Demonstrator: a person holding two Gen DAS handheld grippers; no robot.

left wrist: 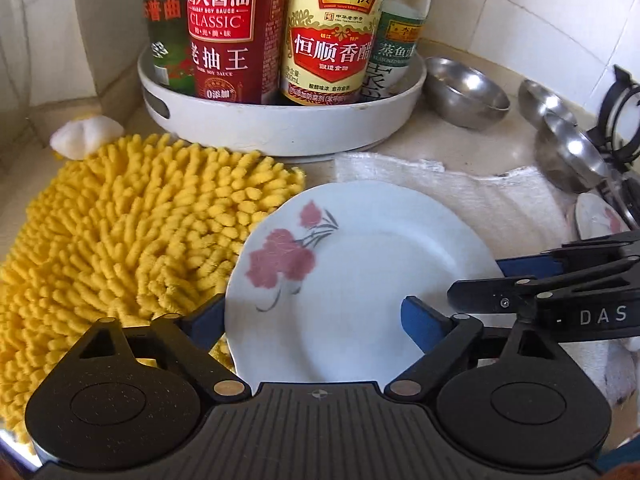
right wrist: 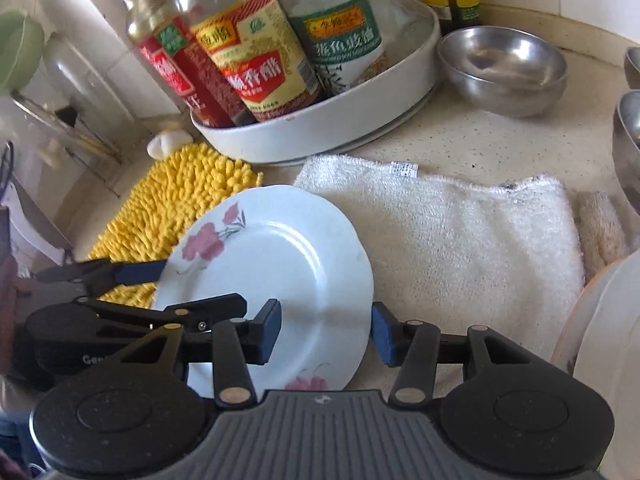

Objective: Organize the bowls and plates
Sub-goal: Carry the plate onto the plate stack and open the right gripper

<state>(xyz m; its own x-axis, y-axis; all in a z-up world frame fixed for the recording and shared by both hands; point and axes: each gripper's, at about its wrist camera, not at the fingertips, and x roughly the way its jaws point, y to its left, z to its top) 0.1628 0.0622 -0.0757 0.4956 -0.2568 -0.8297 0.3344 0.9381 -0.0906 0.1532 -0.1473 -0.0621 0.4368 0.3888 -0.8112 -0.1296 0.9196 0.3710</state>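
on the beige table (right wrist: pixel 480 148), right in front of a white round tray (left wrist: pixel 280 128) full of sauce bottles (left wrist: pixel 224 28), there's a white plate (left wrist: pixel 360 280) with pink flowers painted on it. it sits partly on a fluffy yellow chenille mat (left wrist: pixel 120 240) and partly next to a folded white towel (right wrist: pixel 460 232), and it looks a bit tilted rather than lying flat.

both sets of tongs are around that plate. the left tongs (left wrist: pixel 316 320) are spread wide, one blue pad at the plate's left rim by the mat and the other over the plate's right side; can't tell if either pad actually touches. the right tongs (right wrist: pixel 326 332) are parted too, with the plate's near right edge sitting in the gap: the right pad is just off the rim, the left pad hovers over the plate face. nothing looks pinched.

further back there's a steel bowl (right wrist: pixel 504 68) beside the tray, and more steel bowls (left wrist: pixel 568 148) stacked off to the right near a black stove grate (left wrist: pixel 624 120). another flowered plate (left wrist: pixel 596 216) peeks out at the right edge, and a garlic bulb (left wrist: pixel 86 136) sits behind the mat.
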